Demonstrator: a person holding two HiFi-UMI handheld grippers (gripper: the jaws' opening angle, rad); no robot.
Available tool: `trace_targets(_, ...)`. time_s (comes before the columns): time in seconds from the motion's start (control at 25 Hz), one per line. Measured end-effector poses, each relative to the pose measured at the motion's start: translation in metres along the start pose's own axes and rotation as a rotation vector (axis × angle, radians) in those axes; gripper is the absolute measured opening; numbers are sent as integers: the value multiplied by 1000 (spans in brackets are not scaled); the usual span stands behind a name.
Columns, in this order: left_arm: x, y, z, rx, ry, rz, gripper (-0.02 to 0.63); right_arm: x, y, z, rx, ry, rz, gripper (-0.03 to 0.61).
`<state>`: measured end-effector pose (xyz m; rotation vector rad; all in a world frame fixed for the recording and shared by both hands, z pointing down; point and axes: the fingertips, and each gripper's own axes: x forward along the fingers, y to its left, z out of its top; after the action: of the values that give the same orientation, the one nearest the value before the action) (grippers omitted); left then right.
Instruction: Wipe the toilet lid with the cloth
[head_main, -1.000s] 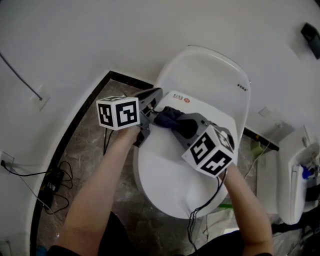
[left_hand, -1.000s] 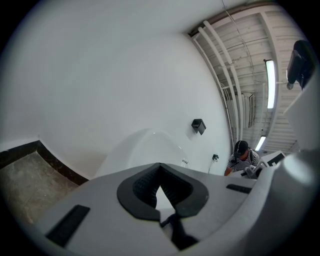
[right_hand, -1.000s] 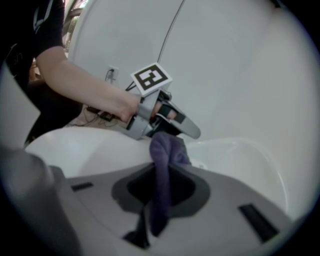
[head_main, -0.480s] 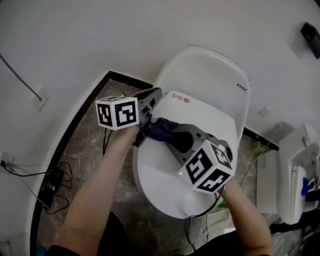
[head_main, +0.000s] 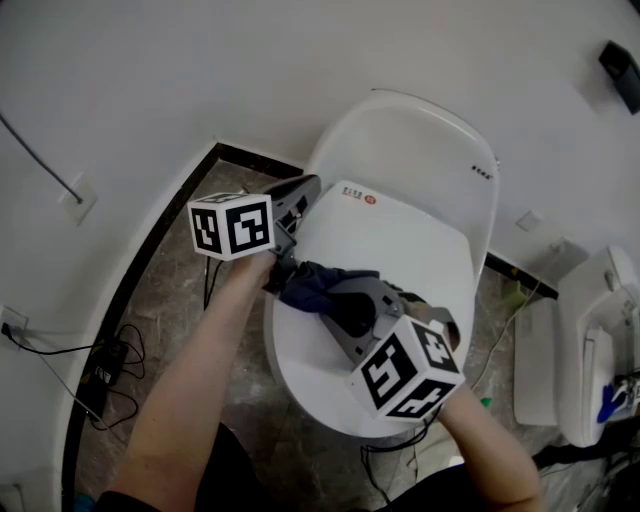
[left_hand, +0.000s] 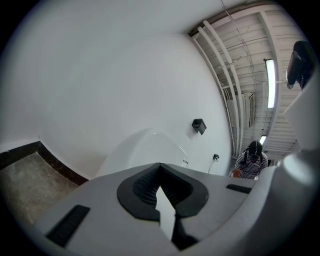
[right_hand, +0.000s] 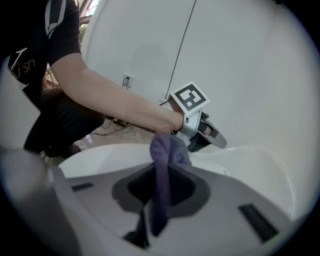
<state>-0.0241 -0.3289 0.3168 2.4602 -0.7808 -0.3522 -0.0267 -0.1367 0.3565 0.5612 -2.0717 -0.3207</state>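
The white toilet lid (head_main: 410, 250) lies closed in the middle of the head view, and its pale surface also shows in the right gripper view (right_hand: 100, 152). A dark blue cloth (head_main: 312, 283) rests on the lid's left part, with my right gripper (head_main: 335, 300) shut on it. In the right gripper view the cloth (right_hand: 167, 152) bunches up between the jaws of that gripper (right_hand: 162, 187). My left gripper (head_main: 300, 195) hovers at the lid's left back edge, shut and holding nothing. In its own view the left gripper (left_hand: 162, 192) points at the toilet's back housing (left_hand: 145, 150).
A second white fixture (head_main: 590, 340) stands at the right. Cables and a power strip (head_main: 105, 365) lie on the brown floor at the left, below a wall outlet (head_main: 80, 195). A dark box (head_main: 620, 65) hangs on the wall. A person in a striped shirt (left_hand: 252, 161) stands far off.
My right gripper has dragged the cloth from the lid's back, near the red label, toward the front left. The left gripper has stayed in place.
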Motion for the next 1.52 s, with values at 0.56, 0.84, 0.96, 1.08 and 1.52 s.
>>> trace_targets(0.56,0,2,-1,-1,-4,9,14,-19,54,12,6,-60,75,67)
trace_targets(0.84,-1,3,-2,25,12,23,14,-32,84,24,19,-146,110,67)
trace_targets(0.96,1,-2,0,46,11,18,14,-41,90,31,57,-203,123,67)
trace_targets(1.08,7,-13,-1,88,27,5,14,-56,88,37,119,-278,124,67)
trace_targets(1.52,29,-61,-9,251,74,-44,14,-120,20,30,344,-473,-35,67)
